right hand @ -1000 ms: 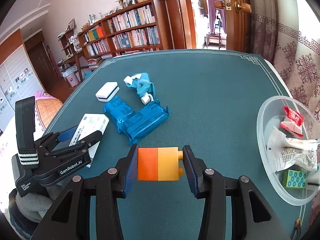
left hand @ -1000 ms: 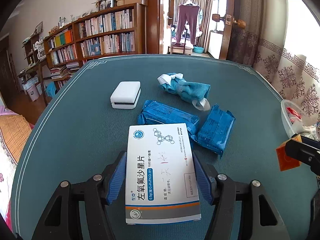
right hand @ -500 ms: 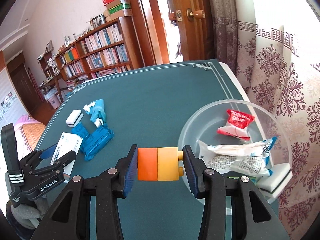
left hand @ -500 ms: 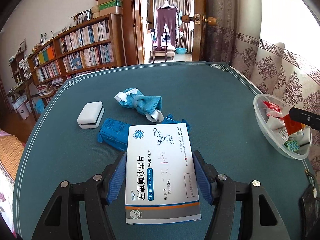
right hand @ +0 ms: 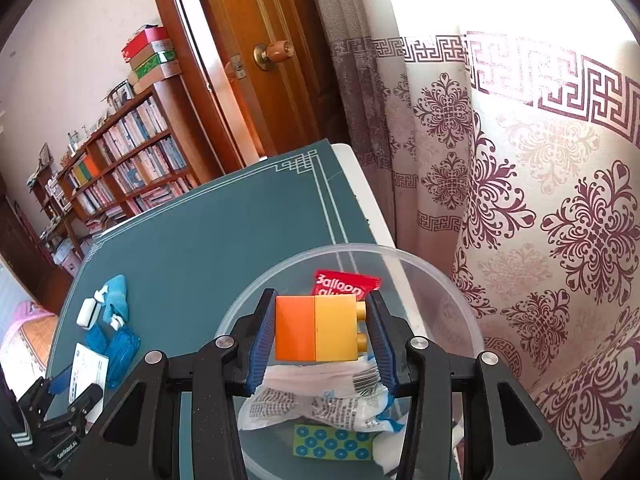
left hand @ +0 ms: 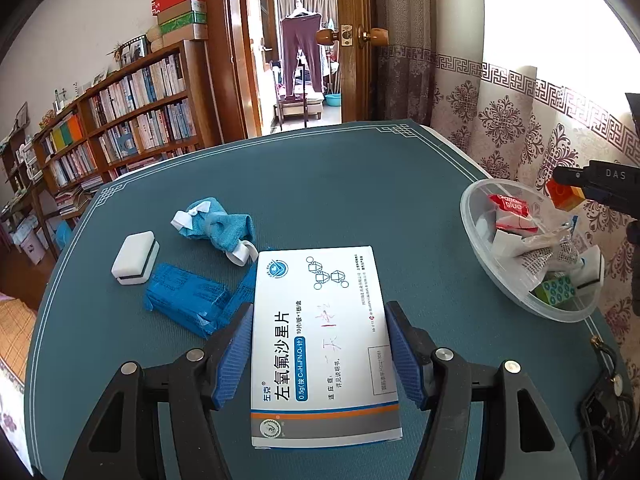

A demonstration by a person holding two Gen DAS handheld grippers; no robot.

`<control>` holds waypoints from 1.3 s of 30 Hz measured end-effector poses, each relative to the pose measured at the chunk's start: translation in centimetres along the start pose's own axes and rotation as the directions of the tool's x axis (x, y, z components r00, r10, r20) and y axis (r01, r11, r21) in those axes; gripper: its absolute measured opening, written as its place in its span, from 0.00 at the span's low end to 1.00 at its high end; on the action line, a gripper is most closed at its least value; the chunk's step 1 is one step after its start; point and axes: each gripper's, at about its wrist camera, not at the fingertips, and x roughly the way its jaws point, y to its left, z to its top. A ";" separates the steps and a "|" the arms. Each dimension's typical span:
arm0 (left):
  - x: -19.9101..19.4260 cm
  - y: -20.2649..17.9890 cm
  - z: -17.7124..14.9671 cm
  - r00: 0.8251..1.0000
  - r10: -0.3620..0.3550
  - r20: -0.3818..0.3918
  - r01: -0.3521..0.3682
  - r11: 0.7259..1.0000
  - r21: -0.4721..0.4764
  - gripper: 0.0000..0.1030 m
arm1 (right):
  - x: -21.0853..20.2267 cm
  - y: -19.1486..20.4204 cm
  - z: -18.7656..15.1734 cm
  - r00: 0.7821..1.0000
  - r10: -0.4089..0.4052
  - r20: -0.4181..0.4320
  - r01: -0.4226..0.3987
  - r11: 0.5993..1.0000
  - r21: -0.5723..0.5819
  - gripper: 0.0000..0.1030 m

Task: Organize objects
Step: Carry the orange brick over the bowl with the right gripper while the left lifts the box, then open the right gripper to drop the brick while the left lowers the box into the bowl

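My right gripper (right hand: 318,334) has its blue pads pinching the orange-and-yellow toy block (right hand: 318,328) by its two ends, studs toward the right pad, and I hold it above the clear plastic bowl (right hand: 452,292) at the table's curtain side. Under the block the bowl holds a red glue sachet (right hand: 346,284), crumpled white wrappers (right hand: 320,404) and a small green dotted box (right hand: 332,442). My left gripper (left hand: 320,346) clamps the white medicine box (left hand: 320,344) flat between its pads, over the green table (left hand: 340,184). Beyond it lie blue packets (left hand: 184,292), a white eraser-like block (left hand: 134,256) and a bundled blue cloth (left hand: 224,228), close together.
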 end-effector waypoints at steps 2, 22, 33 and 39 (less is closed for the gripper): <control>0.2 -0.5 0.2 1.000 -0.004 -0.001 0.004 1.000 0.009 0.65 | 0.8 -0.6 0.3 1.000 -0.002 -0.010 0.002 1.000 0.017 0.44; 1.8 -5.9 5.0 0.977 -0.214 0.009 0.213 0.976 0.046 0.65 | -0.3 -1.5 -0.9 0.999 -0.021 0.037 0.019 0.998 0.062 0.48; 4.5 -11.8 8.6 0.926 -0.376 0.030 0.371 0.922 0.105 0.65 | -2.9 -0.4 -2.1 0.996 0.008 0.088 -0.011 0.999 0.039 0.49; 5.8 -14.1 9.2 0.909 -0.412 0.062 0.399 0.903 0.160 0.65 | -4.8 -1.4 -2.1 0.989 -0.043 0.144 0.032 0.996 0.080 0.49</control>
